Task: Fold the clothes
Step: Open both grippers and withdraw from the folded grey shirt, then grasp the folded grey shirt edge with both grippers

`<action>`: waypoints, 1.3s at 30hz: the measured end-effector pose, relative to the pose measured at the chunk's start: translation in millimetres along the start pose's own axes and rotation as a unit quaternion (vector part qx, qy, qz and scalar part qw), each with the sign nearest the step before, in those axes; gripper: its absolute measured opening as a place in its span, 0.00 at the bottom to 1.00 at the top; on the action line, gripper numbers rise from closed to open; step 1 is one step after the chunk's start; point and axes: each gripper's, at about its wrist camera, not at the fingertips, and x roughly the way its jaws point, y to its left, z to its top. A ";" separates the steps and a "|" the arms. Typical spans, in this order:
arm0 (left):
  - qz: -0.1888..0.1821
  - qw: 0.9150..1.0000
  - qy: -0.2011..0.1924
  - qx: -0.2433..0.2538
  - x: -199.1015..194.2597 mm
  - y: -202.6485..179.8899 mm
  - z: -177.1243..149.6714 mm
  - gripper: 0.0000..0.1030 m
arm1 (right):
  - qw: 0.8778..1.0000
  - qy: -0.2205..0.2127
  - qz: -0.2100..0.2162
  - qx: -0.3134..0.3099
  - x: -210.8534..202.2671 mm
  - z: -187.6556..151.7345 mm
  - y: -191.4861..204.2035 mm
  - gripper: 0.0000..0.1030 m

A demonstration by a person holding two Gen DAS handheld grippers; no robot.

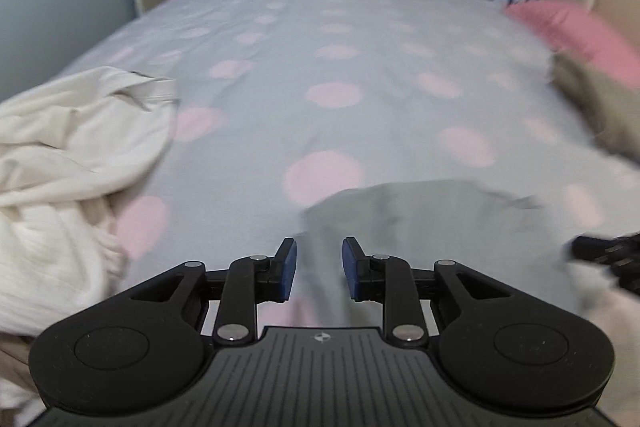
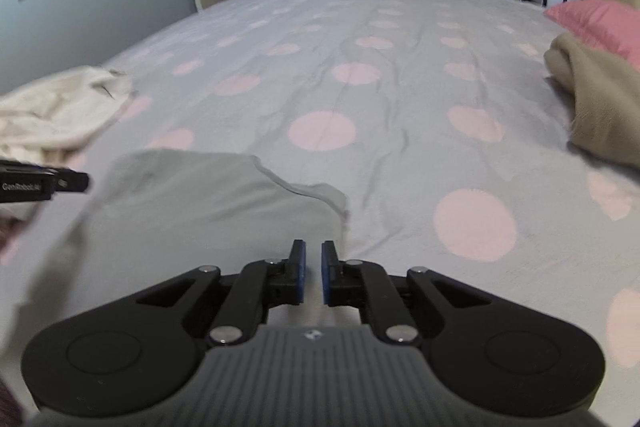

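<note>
A pale grey garment point(image 2: 208, 199) lies flat on the spotted bed point(image 2: 360, 39). The left claw point(image 1: 319, 269) is spread over its edge; the right claw point(image 2: 313, 273), narrowly parted, pinches nothing. Grip both near corners evenly before folding.

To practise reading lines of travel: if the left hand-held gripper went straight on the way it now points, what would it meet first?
Probably the grey garment lying on the spotted bed cover: its near part runs between and just ahead of the left hand-held gripper, whose jaws stand apart. Depth is unclear through the blur.
</note>
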 end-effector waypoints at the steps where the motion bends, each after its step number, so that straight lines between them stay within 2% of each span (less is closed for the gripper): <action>1: -0.015 1.000 -0.002 -0.001 -4.6 -1.6 -0.2 0.22 | 1.000 -0.001 0.010 0.001 -3.2 0.1 2.2 0.09; 4: -0.029 0.999 0.019 0.014 -9.2 -8.9 -10.0 0.20 | 1.000 -0.002 0.021 -0.023 -11.6 -3.6 14.2 0.09; 6: -0.035 0.998 0.041 0.019 -7.8 -12.6 -20.1 0.18 | 0.999 0.008 0.032 -0.017 -13.7 -8.0 16.4 0.09; 10: -0.002 0.997 0.069 0.039 1.0 -11.5 -35.3 0.17 | 0.999 0.031 0.030 -0.020 -8.7 -20.5 18.1 0.08; 12: 0.009 0.996 0.076 0.034 2.7 -4.8 -39.4 0.17 | 0.999 0.037 0.025 -0.023 -6.2 -24.8 17.7 0.06; 14: 0.045 0.993 0.092 0.050 4.6 -1.4 -43.8 0.11 | 0.999 0.037 0.021 -0.028 -8.5 -26.4 17.6 0.06; 16: 0.036 0.994 0.105 0.024 5.7 8.5 -49.1 0.11 | 0.999 0.038 0.008 -0.033 -11.5 -26.2 17.4 0.06; 17: 0.027 0.994 0.104 0.008 2.7 12.8 -49.5 0.11 | 0.999 0.037 0.003 -0.031 -13.0 -26.3 16.2 0.06; 21: 0.033 0.997 0.074 -0.004 -15.1 20.6 -48.3 0.11 | 0.999 0.025 -0.007 -0.019 -25.3 -26.5 10.8 0.13; 24: 0.008 0.997 0.056 -0.050 -25.3 30.7 -44.3 0.16 | 1.000 0.016 -0.002 0.006 -32.4 -25.4 3.9 0.14; 25: -0.003 0.997 0.048 -0.066 -28.8 33.7 -42.0 0.22 | 1.000 0.015 0.001 0.015 -34.2 -24.7 2.0 0.16; 26: -0.017 0.996 0.038 -0.082 -30.8 36.3 -40.0 0.31 | 1.000 0.013 0.003 0.024 -36.0 -24.0 0.0 0.21; 27: -0.032 0.994 0.029 -0.097 -32.8 38.9 -37.9 0.36 | 0.999 0.011 0.004 0.032 -37.8 -23.6 -1.9 0.26; 28: -0.047 0.992 0.021 -0.114 -32.2 40.7 -35.2 0.44 | 0.999 0.010 0.005 0.039 -39.0 -23.2 -3.4 0.27; 29: -0.063 0.989 0.017 -0.132 -31.2 43.1 -33.9 0.48 | 0.999 0.009 0.006 0.046 -40.2 -22.8 -4.9 0.28; 31: -0.093 0.981 0.021 -0.166 -23.8 47.3 -33.3 0.50 | 0.998 0.009 0.007 0.060 -41.2 -22.0 -8.2 0.32; 33: -0.107 0.974 0.041 -0.194 -10.9 50.7 -36.1 0.51 | 0.997 0.011 0.012 0.078 -40.3 -22.1 -13.1 0.38; 35: -0.102 0.969 0.064 -0.215 3.8 53.3 -39.6 0.51 | 0.994 0.021 0.020 0.102 -35.4 -23.8 -20.0 0.39; 38: -0.120 0.960 0.094 -0.234 22.7 53.5 -43.1 0.51 | 0.989 0.040 0.031 0.137 -25.4 -27.3 -30.9 0.42; 39: -0.123 0.960 0.097 -0.232 26.2 52.4 -42.9 0.51 | 0.987 0.044 0.035 0.150 -22.0 -28.9 -34.4 0.43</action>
